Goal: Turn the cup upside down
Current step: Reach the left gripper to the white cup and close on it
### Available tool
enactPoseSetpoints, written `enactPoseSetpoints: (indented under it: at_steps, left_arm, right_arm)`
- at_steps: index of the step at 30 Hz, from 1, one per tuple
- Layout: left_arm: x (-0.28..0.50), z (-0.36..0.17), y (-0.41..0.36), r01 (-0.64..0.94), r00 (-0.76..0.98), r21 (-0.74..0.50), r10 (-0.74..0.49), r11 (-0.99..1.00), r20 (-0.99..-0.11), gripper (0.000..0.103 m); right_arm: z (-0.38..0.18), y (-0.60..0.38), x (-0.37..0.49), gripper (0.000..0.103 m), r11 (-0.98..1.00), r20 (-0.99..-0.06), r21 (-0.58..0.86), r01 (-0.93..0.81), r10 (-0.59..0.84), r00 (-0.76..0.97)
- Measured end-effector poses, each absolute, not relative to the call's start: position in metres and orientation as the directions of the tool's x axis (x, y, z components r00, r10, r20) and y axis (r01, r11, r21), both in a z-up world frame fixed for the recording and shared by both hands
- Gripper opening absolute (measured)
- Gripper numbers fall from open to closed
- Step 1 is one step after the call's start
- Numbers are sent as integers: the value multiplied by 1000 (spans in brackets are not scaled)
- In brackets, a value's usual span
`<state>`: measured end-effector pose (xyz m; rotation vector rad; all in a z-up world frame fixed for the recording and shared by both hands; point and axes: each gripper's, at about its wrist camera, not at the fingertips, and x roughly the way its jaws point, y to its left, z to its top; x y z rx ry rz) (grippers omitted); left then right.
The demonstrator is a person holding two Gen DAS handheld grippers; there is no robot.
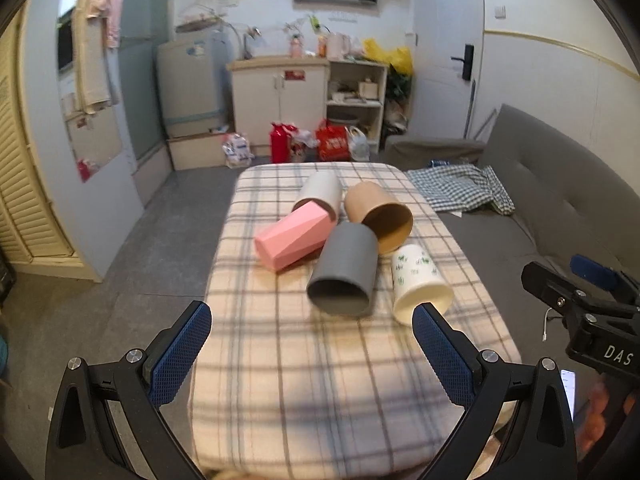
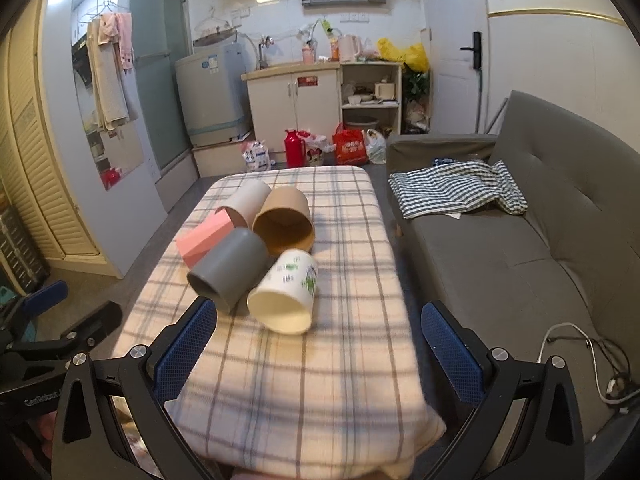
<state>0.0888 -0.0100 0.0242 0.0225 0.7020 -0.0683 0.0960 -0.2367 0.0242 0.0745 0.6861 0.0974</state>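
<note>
Both your wrist cams look fwd & down over the near worktop point(image 1: 304, 380) end, sharing cups point(image 2: 230, 268) & far kitchen wall.

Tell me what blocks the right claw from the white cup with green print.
Nothing visible. The right claw is open, with only bare plaid cloth between it and the white cup, whose open mouth faces it. The dark grey cup lies touching its left side.
</note>
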Motion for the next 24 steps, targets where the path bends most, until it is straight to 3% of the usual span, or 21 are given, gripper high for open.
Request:
enactPoseSetpoints:
  at_steps: [5, 12, 24]
  left_arm:
    - [150, 31, -17, 102, 746, 96, -12, 990, -666, 103]
    - [248, 25, -27, 162, 708, 133, -22, 978, -706, 103]
    - [369, -48, -37, 263, 506, 73, -72, 962, -860, 101]
  right_arm:
    - [40, -239, 149, 103, 993, -657, 101, -68, 118, 745]
    - [39, -241, 239, 103, 994, -686, 99, -56, 109, 719]
    - [-17, -251, 325, 103, 991, -736, 136, -5, 105, 668]
